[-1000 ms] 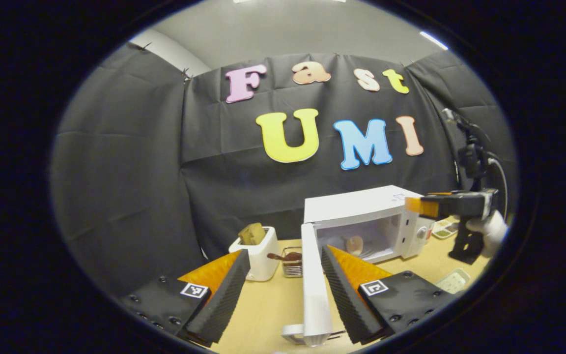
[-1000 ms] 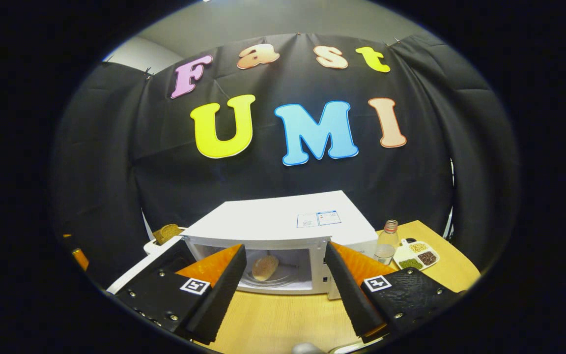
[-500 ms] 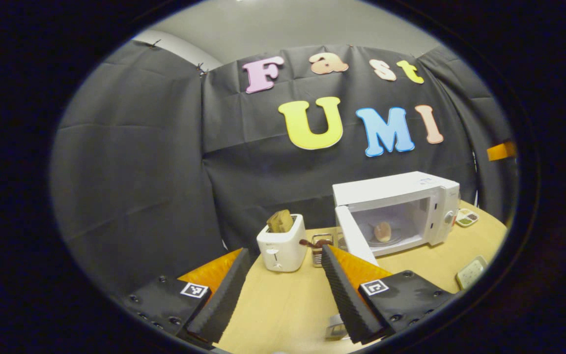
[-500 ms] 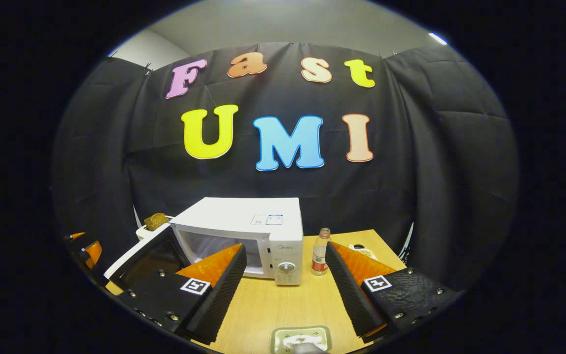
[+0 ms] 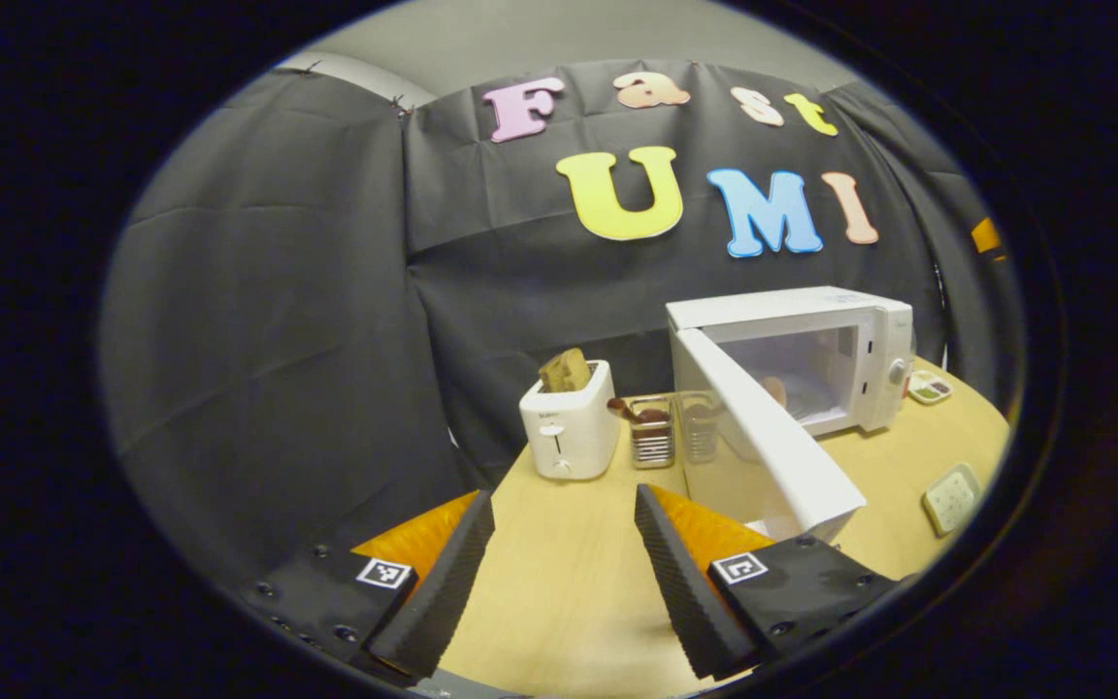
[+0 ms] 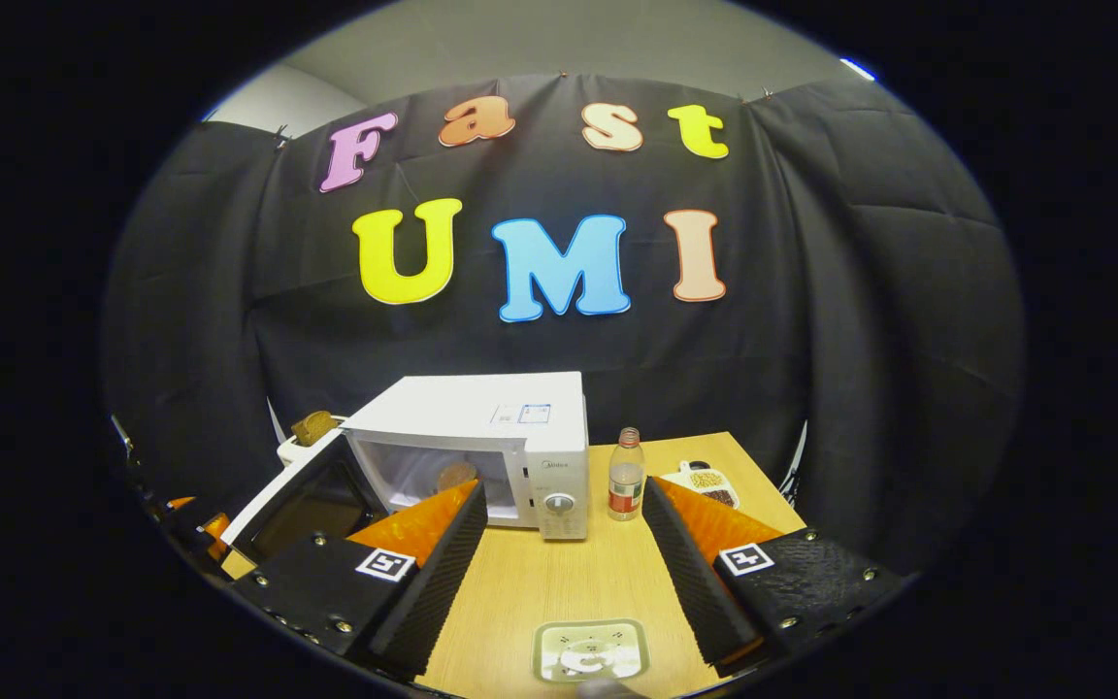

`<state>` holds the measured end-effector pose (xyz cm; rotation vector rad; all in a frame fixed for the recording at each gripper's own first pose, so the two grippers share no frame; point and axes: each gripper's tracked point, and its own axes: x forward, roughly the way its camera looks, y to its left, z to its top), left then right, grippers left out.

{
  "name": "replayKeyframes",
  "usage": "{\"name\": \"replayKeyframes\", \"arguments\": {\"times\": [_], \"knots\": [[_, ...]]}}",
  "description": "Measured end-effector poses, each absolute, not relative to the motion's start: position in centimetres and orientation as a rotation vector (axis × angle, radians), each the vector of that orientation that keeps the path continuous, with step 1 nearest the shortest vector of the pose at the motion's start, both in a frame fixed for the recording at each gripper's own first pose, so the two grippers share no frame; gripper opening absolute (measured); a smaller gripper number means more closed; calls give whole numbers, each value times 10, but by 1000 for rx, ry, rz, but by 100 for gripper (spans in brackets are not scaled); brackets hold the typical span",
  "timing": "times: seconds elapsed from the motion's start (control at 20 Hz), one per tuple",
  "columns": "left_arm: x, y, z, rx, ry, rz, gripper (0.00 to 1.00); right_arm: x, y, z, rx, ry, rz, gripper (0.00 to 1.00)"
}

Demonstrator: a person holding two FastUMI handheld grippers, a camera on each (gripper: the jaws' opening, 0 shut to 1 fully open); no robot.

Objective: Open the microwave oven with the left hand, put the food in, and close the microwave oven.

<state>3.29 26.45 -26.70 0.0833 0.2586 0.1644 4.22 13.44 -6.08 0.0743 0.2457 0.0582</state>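
Note:
The white microwave point(image 5: 811, 316) stands at the right in the left gripper view, its door point(image 5: 763, 442) swung wide open toward me. The bread roll point(image 5: 774, 388) lies inside, half hidden behind the door. My left gripper point(image 5: 559, 505) is open and empty, just left of the door's outer face, over the table. In the right gripper view the microwave point(image 6: 510, 413) is ahead with the door point(image 6: 302, 490) open to the left and the roll point(image 6: 455, 476) on the glass plate. My right gripper point(image 6: 564, 495) is open and empty, back from the oven's front.
A white toaster point(image 5: 569, 432) with bread stands left of the microwave, with two wire baskets point(image 5: 653, 442) beside it. A bottle point(image 6: 625, 476) and a dish of seeds point(image 6: 705, 481) stand right of the oven. A small white tray point(image 6: 590, 649) lies near the table's front edge.
My right gripper has pulled back from the oven, leaving the roll inside. My left gripper came off the door's edge and moved to its outer side; the door stays open.

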Motion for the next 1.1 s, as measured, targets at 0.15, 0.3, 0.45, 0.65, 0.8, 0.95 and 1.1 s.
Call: {"name": "replayKeyframes", "arguments": {"times": [0.15,0.3,0.45,0.65,0.8,0.95,1.1], "knots": [[28,257,-272,97,267,138,99,33,144,-69,102,276,73,94],[25,251,-277,111,274,117,94,26,151,-70,126,284,87,98],[26,238,-283,106,283,92,95,23,153,-68,127,282,90,98],[28,205,-290,77,297,49,95,21,146,-72,106,282,81,98],[32,171,-292,58,300,7,94,14,139,-83,112,309,85,98],[36,134,-295,66,305,-44,95,12,121,-85,103,317,72,98],[42,101,-296,70,317,-81,94,10,99,-93,87,332,52,98]]}}
